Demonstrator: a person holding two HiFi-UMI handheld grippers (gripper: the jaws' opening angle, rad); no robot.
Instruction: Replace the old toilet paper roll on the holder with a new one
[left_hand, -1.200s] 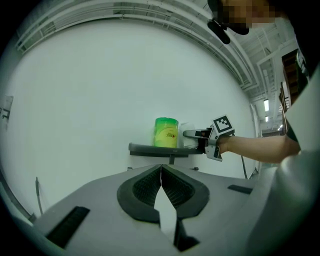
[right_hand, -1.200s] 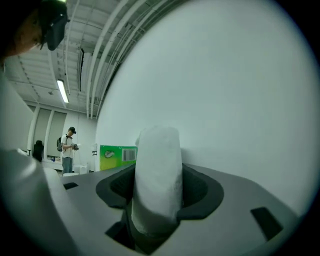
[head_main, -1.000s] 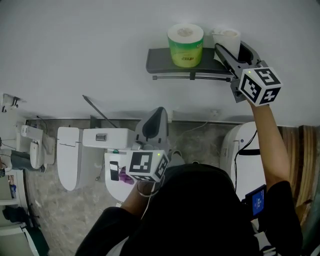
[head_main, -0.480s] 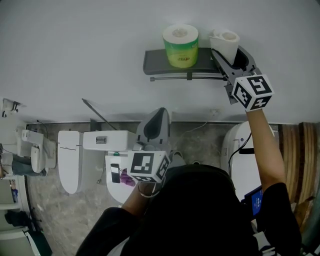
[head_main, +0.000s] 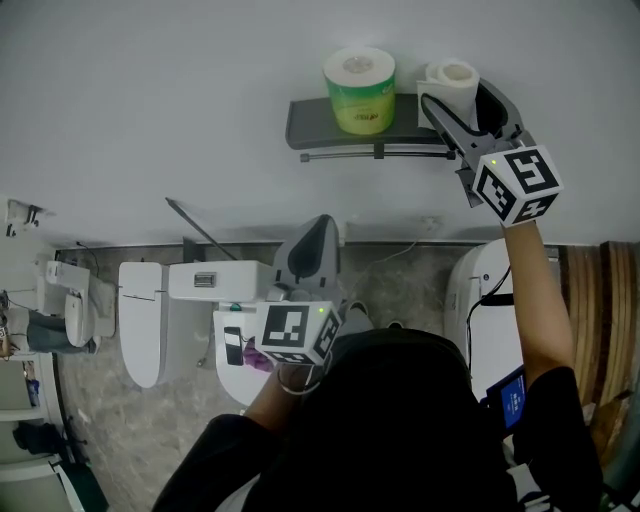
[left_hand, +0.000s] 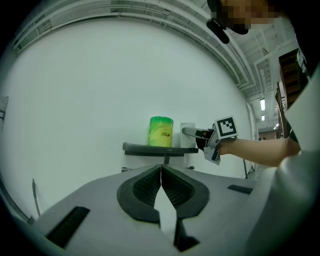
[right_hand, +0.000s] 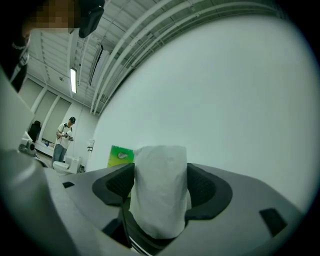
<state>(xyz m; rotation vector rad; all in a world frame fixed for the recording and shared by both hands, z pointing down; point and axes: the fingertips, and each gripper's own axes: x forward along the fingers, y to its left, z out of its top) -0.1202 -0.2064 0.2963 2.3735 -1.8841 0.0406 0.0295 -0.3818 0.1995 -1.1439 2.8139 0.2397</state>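
Rail (head_main: 380, 153) bare, our right gripper (head_main: 460, 92) has just been spreading its jaws around the white roll (head_main: 452, 78) on the shelf (head_main: 315, 120); our left gripper (left_hand: 161, 170) hangs closed, empty; the green-wrapped roll (head_main: 360, 90), we judge, awaits mounting.

Two rolls, green-wrapped roll (head_main: 359, 92) and white roll (head_main: 452, 76); one shelf (head_main: 318, 122); two tongs, left tongs (head_main: 317, 224) and right tongs (head_main: 461, 97).

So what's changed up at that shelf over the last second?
The right gripper has just opened its jaws wider around the white roll at the right end of the shelf, and edged slightly rightward in the head view. The roll is still between the jaws; whether the pads press it I cannot tell. Unchanged: the green roll on the shelf, and the left gripper, shut and low.
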